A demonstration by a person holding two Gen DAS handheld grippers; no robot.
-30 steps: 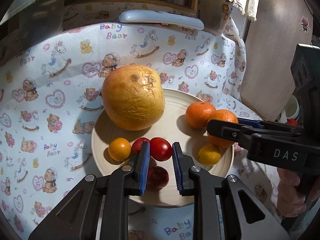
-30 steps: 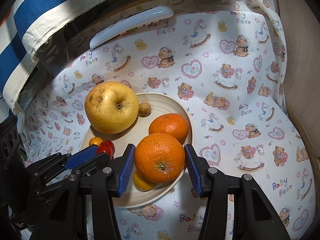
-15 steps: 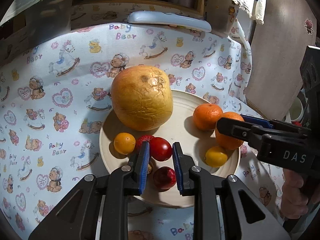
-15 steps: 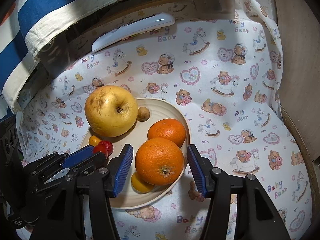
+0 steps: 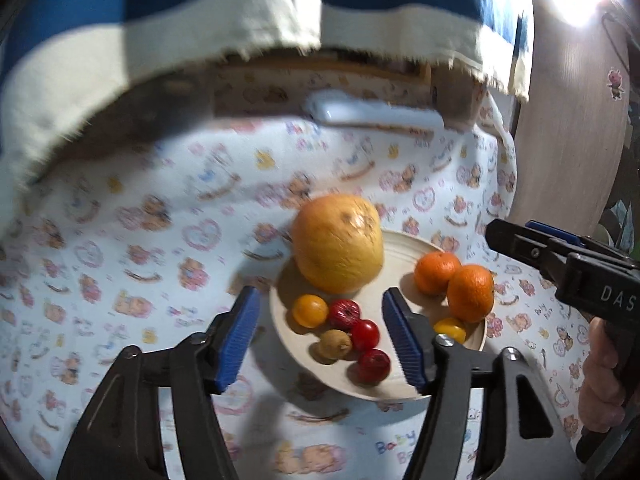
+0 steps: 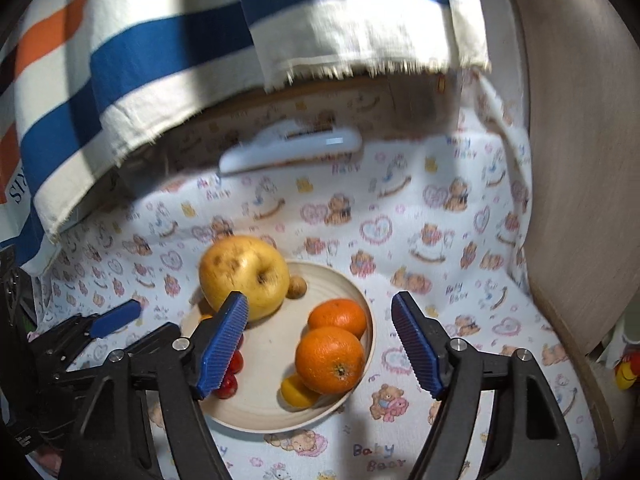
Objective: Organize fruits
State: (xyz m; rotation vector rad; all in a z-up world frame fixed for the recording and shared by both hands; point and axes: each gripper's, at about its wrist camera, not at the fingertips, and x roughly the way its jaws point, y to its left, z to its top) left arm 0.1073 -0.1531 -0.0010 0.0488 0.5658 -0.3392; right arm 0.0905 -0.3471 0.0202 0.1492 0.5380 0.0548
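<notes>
A cream plate (image 5: 400,384) (image 6: 260,416) on the bear-print cloth holds a large yellow pomelo (image 5: 338,244) (image 6: 244,274), two oranges (image 5: 470,292) (image 6: 330,360), a small yellow citrus (image 5: 450,330) (image 6: 296,394), a small orange fruit (image 5: 309,311), three small red fruits (image 5: 365,334) and a brown fruit (image 5: 335,346). Another brown fruit (image 6: 297,287) shows behind the pomelo. My left gripper (image 5: 324,338) is open and empty, above the plate's near left. My right gripper (image 6: 322,346) is open and empty, above the oranges. It also shows at the right of the left wrist view (image 5: 560,256).
A white remote-like object (image 5: 376,114) (image 6: 288,150) lies at the back of the cloth. A blue, white and orange striped towel (image 5: 200,20) (image 6: 160,60) hangs over the back. A wooden panel (image 6: 592,160) stands on the right.
Both grippers have pulled back and up from the plate and opened wide. The left no longer brackets the red fruit; the right no longer brackets the near orange. All fruit stays on the plate.
</notes>
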